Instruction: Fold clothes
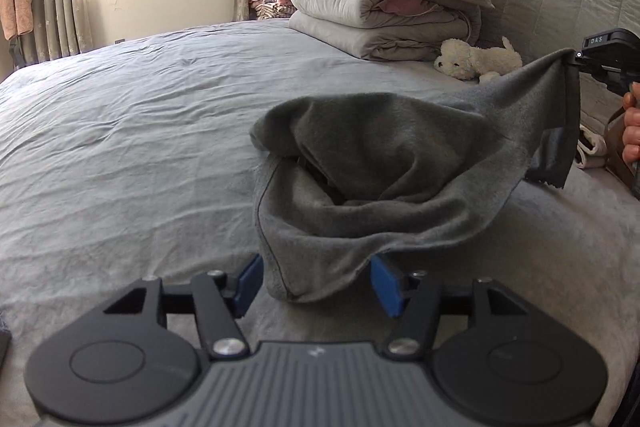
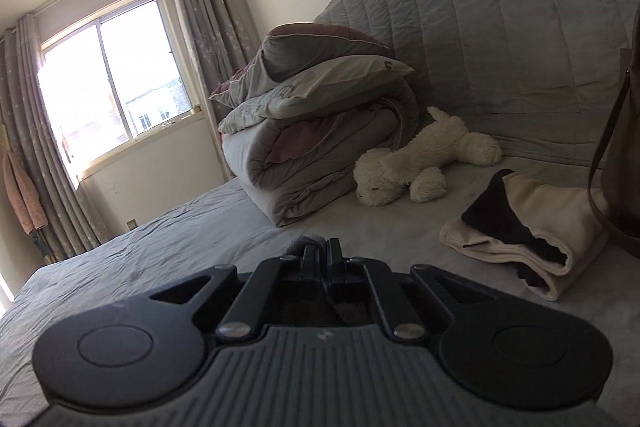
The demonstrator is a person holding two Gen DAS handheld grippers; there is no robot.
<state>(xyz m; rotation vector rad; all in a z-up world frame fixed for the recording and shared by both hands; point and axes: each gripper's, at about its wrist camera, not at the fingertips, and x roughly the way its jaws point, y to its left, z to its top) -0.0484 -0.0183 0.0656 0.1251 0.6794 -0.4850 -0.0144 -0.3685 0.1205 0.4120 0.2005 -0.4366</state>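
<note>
A dark grey fleece garment point(image 1: 372, 163) hangs in a slack, bunched drape above the grey bedsheet point(image 1: 132, 131). One corner is pulled up to the right, where my right gripper point(image 1: 573, 58) is shut on it, with a person's hand point(image 1: 632, 131) on its handle. In the right wrist view the right gripper point(image 2: 322, 252) has its fingers pressed together, and a tuft of the grey garment point(image 2: 302, 241) shows at their tips. My left gripper point(image 1: 316, 285) is open. Its blue pads point(image 1: 250, 283) stand on either side of the garment's drooping lower edge without pinching it.
Folded duvets and pillows point(image 1: 380, 3) are stacked against the quilted headboard point(image 2: 500, 27), with a white plush dog point(image 2: 416, 163) beside them. A folded cream and black garment point(image 2: 524, 227) and a brown bag strap point(image 2: 604, 147) lie at the right. A window point(image 2: 116, 75) and curtains are behind.
</note>
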